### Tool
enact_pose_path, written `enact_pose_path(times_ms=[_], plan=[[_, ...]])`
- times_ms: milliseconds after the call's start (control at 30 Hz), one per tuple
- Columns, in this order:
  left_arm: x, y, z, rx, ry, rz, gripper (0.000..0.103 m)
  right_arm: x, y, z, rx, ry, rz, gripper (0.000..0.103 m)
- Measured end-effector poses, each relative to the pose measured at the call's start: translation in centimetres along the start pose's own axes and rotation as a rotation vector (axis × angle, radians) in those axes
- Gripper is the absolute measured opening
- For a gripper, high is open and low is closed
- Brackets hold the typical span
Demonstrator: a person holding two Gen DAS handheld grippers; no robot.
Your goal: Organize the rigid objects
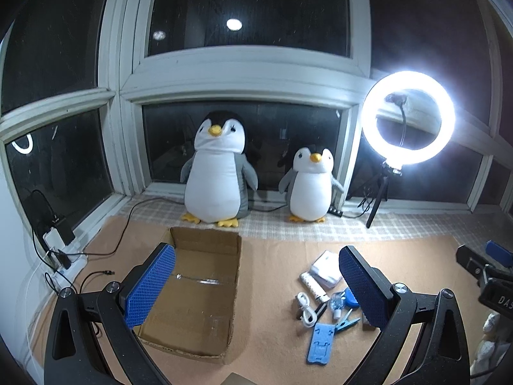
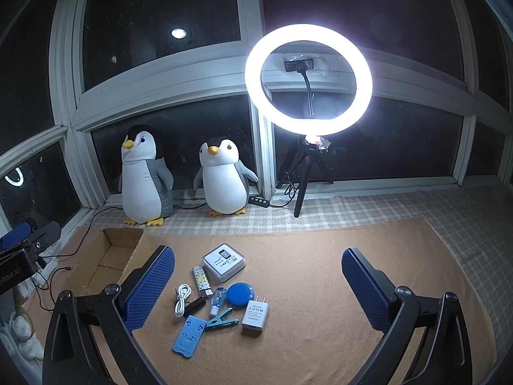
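- Now at the start, by the look of it: cardboard box (image 1: 192, 292) open and seemingly bare inside, every small item lying out on the tan mat (image 2: 320, 272), none lifted yet
- Left hand-held gripper (image 1: 256, 292) spread wide, nothing between the pads, hovering over the box and the gap beside it
- Right hand-held gripper (image 2: 258, 288) likewise spread and empty, poised above the cluster
- Best begun with an outlying, blocky piece: white charger plug (image 2: 255, 316) at the cluster's right edge, free on its right side, so a clean pinch across the flat faces looks easy
- Worth lowering straight down with pads either side, closing only once level with the body, to avoid nudging the blue round disc (image 2: 239, 293) just beside it
- Flat things likely trickier: blue phone stand (image 2: 189, 333) lies flush on the mat and may need an edge grip
- Count, one of each: white square case (image 2: 223, 261), patterned lighter (image 2: 201, 280), white coiled cable (image 2: 181, 300), small black stick (image 2: 195, 304), tiny bottle (image 2: 217, 301), teal clothes peg (image 2: 222, 320)
- Nine loose items in total, one box
- Elsewhere, two plush penguins (image 2: 142, 176) by the window and one ring light (image 2: 308, 80); probably not part of the sorting
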State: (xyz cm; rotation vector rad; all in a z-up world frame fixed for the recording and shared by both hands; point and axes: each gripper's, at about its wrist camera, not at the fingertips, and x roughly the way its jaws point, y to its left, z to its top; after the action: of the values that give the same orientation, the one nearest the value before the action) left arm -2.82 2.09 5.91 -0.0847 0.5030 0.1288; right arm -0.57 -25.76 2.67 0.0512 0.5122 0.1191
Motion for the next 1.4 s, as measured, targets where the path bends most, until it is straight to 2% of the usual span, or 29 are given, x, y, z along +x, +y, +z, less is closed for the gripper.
enact_pose_path(times_ms=[167,500,633,733,833,1033,1267,1400], plan=[[1.9,2.3,-0.6,-0.010,0.074,0.030,0.103,0.7,-0.2,-0.2,-0.002,0.027,-0.003,0.103],[6.1,9.8,-1.9,-0.055,0.229,0.112,0.103,2.7,-0.6,-0.7,0.000,0.089,0.001,0.103],[8.2,12.8,-2.6,-0.076,0.318,0.094,0.103,3.6,-0.6,-0.7,-0.009,0.115,0.003,0.103],[9.9,15.0,-3.3,-0.090,0.386,0.113,0.103,4.4,-0.7,-0.8,-0.007,0.140,0.011,0.103],[12.0,17.5,-4.2,-0.108,0.458,0.132,0.097,5.2,-0.7,-1.1,-0.007,0.171,0.022,0.103],[16.2,21.8,-6.9,-0.153,0.594,0.174,0.076,7.1,-1.5,-2.0,0.005,0.242,0.034,0.103],[19.9,23.6,-10.4,-0.149,0.687,0.192,0.047,10.3,-4.1,-3.2,0.054,0.369,0.027,0.103],[21.2,23.5,-11.7,-0.143,0.719,0.172,0.036,12.4,-5.4,-4.1,0.094,0.451,0.026,0.102]])
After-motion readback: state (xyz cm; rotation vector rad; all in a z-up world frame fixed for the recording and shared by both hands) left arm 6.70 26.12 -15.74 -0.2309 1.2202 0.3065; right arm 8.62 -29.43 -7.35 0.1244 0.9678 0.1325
